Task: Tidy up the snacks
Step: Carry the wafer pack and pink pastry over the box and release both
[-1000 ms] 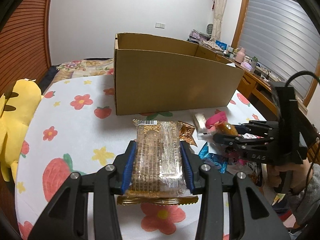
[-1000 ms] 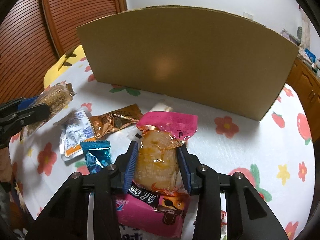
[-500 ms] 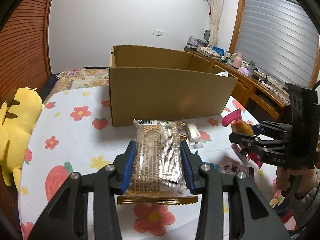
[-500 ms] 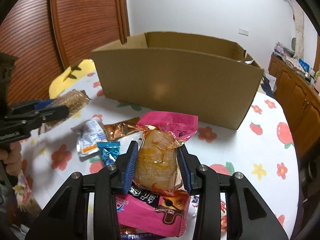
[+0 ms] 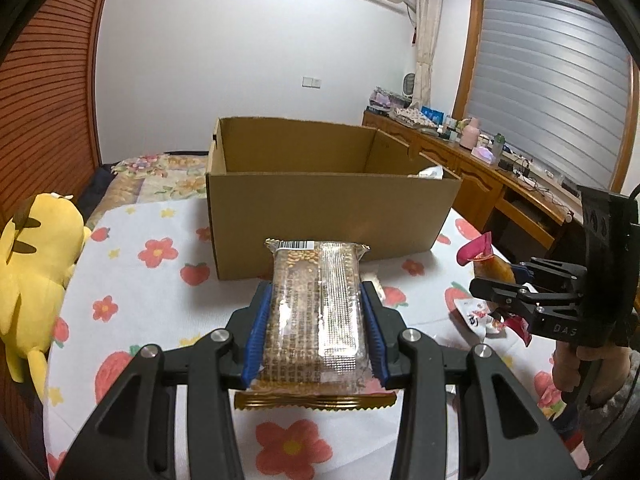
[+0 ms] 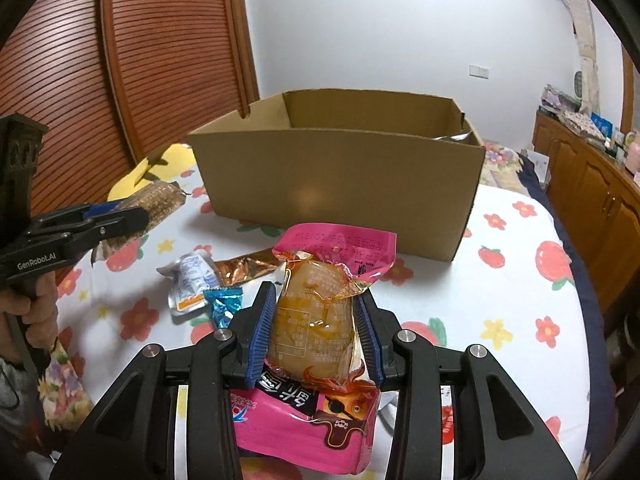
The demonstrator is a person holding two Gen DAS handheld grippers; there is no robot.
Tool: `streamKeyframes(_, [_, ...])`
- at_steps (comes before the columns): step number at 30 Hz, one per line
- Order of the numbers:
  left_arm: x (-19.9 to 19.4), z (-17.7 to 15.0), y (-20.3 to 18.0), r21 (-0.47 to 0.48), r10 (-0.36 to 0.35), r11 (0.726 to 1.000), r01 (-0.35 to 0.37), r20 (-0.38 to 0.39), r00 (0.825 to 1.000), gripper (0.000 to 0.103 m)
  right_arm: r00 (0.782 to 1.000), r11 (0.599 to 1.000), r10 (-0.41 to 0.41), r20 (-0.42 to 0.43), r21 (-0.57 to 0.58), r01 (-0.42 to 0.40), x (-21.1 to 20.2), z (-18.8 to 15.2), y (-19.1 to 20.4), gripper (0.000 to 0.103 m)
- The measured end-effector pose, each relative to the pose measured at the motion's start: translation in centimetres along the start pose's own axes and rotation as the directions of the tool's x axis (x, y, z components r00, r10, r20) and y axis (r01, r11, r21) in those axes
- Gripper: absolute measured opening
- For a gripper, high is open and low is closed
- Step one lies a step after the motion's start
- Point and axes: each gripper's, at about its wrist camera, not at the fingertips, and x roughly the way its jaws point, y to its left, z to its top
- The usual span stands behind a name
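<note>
Left gripper (image 5: 316, 328) pinches a flat, crinkly clear-wrapped grain bar (image 5: 316, 312); right gripper (image 6: 316, 332) clamps a glossy pink pouch (image 6: 320, 320).

We see a clear-wrapped grain bar (image 5: 316, 312) with a gold end seal, held lengthwise above the tabletop, and a pink-and-clear pouch (image 6: 320, 320) of orange food, held likewise. The open brown cardboard box (image 6: 340, 184) stands upright beyond both.
</note>
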Motion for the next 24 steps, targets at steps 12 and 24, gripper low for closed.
streamKeyframes(12, [-1.1, 1.9, -0.5, 0.008, 0.001, 1.0, -0.002, 0.061, 0.998, 0.041, 0.997, 1.0, -0.015, 0.071, -0.02, 0.016, -2.7, 2.3, -0.1, 0.04])
streamKeyframes(24, [-1.2, 5.3, -0.6, 0.023, 0.008, 1.0, -0.011, 0.118, 0.993, 0.041, 0.991, 0.997, -0.019, 0.135, -0.074, 0.029, -3.8, 5.7, 0.7, 0.04])
